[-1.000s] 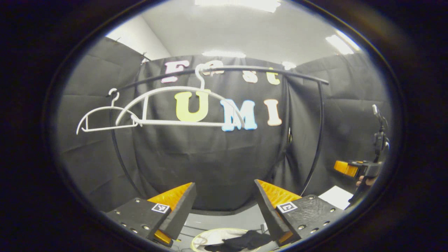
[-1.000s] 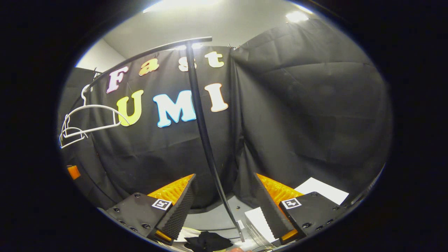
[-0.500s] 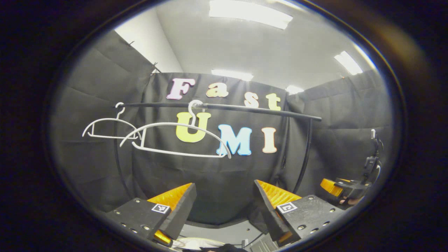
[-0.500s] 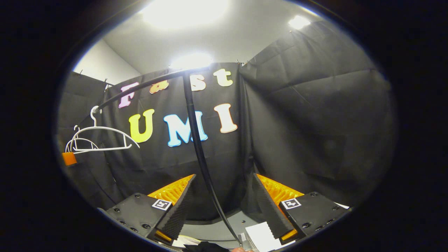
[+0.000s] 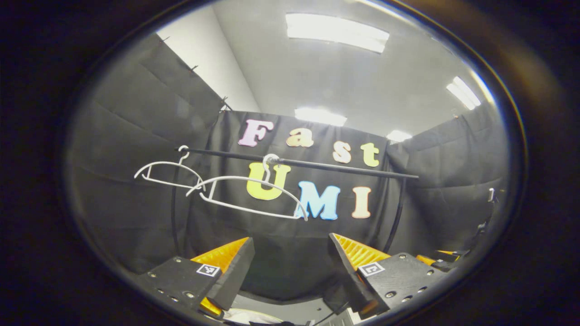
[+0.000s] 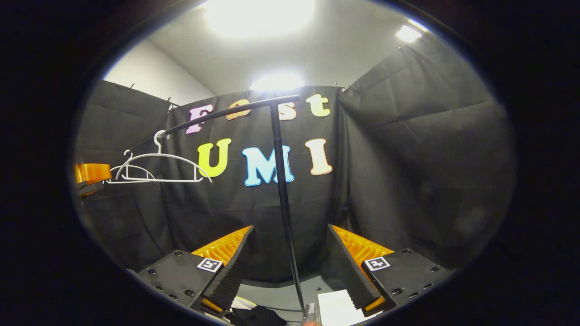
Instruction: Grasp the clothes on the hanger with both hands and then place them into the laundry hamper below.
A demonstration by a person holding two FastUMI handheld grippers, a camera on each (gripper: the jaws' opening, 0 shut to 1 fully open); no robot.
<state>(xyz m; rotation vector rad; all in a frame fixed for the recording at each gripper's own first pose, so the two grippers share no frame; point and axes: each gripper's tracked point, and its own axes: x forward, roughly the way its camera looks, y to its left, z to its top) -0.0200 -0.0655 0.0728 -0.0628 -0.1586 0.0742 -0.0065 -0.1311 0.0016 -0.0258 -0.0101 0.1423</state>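
Two white hangers (image 5: 213,185) were seen bare on the black rail (image 5: 317,166), left of centre in the left gripper view. Both the left gripper (image 5: 290,267) and the right gripper (image 6: 290,267) were held with fingers spread wide, nothing between them. A dark garment (image 6: 256,314) was seen at the bottom edge of the right gripper view, beside a pale rim, judged to be the hamper (image 5: 247,315). Whether it lay wholly inside could not be told; this should be checked before ending.

Recording booth: black cloth walls (image 5: 136,136), clothes rail (image 5: 317,165), ceiling lights (image 5: 337,31).
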